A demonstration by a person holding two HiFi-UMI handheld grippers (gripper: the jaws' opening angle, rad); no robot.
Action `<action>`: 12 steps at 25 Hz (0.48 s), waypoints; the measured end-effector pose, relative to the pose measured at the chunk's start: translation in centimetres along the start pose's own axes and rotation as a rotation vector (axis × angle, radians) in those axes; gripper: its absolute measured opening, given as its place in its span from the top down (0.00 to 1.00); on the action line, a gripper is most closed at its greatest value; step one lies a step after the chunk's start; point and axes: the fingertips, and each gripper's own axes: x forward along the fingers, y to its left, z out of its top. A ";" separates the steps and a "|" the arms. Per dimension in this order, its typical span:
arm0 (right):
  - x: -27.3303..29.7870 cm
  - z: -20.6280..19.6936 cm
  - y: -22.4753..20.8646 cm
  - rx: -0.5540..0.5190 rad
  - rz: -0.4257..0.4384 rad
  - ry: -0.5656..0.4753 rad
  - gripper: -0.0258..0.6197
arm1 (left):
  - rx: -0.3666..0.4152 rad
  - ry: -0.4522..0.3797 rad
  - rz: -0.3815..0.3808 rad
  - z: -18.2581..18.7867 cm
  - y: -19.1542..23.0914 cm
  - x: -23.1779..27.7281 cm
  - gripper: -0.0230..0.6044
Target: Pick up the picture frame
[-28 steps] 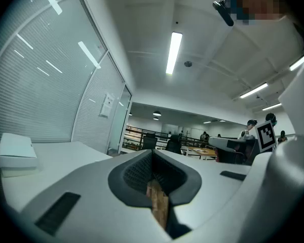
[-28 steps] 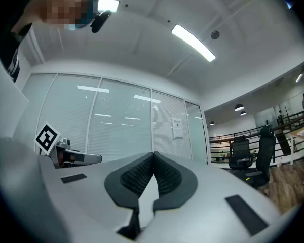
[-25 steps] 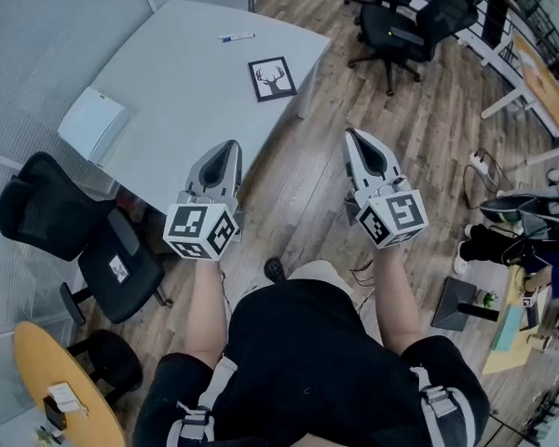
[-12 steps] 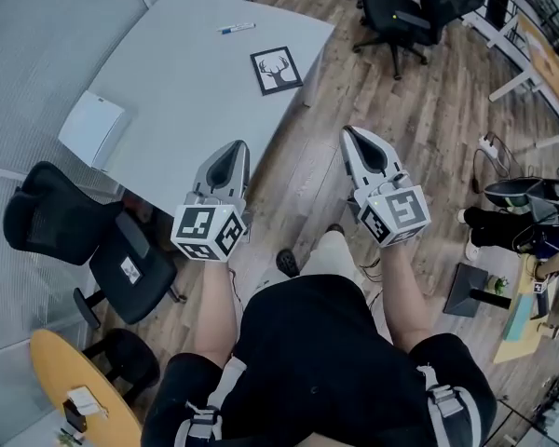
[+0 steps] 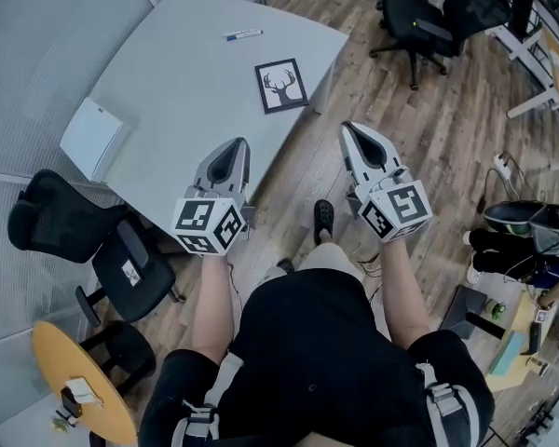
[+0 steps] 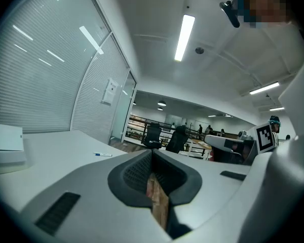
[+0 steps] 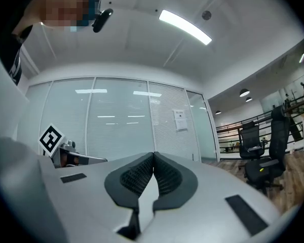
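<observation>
The picture frame (image 5: pixel 281 86), black-rimmed with a deer-head print on white, lies flat near the right edge of the grey table (image 5: pixel 186 101) in the head view. My left gripper (image 5: pixel 236 145) hovers at the table's near edge, shut and holding nothing. My right gripper (image 5: pixel 348 130) is over the wooden floor to the right of the table, short of the frame, shut and holding nothing. In the left gripper view the left gripper (image 6: pixel 152 153) has its jaws together above the tabletop. The right gripper (image 7: pixel 153 157) faces the glass wall, jaws together.
A blue pen (image 5: pixel 241 35) lies at the table's far side and a white box (image 5: pixel 92 138) at its left edge. Black office chairs stand at the near left (image 5: pixel 84 240) and beyond the table (image 5: pixel 424 31). A round wooden table (image 5: pixel 79 389) is at bottom left.
Both grippers and the person have moved forward toward the table; the table and frame now sit closer. The left gripper reaches the table's edge. Both jaws stay shut.
</observation>
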 end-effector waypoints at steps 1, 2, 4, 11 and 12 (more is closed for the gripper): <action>1.0 0.5 -1.2 0.007 0.017 0.002 0.93 | -0.001 0.000 0.008 0.6 0.0 1.4 0.93; 2.0 0.9 -2.4 0.010 0.030 0.006 0.93 | -0.002 -0.002 0.017 1.2 0.1 2.8 0.93; 3.8 1.5 -4.9 -0.002 0.050 0.012 0.93 | 0.002 -0.010 0.048 2.4 0.4 5.6 0.93; 9.4 0.9 -12.8 -0.006 0.120 0.066 0.93 | -0.011 -0.015 0.134 3.9 0.7 14.0 0.92; 10.1 0.5 -13.6 -0.002 0.130 0.077 0.93 | -0.014 -0.013 0.144 3.7 0.8 14.8 0.92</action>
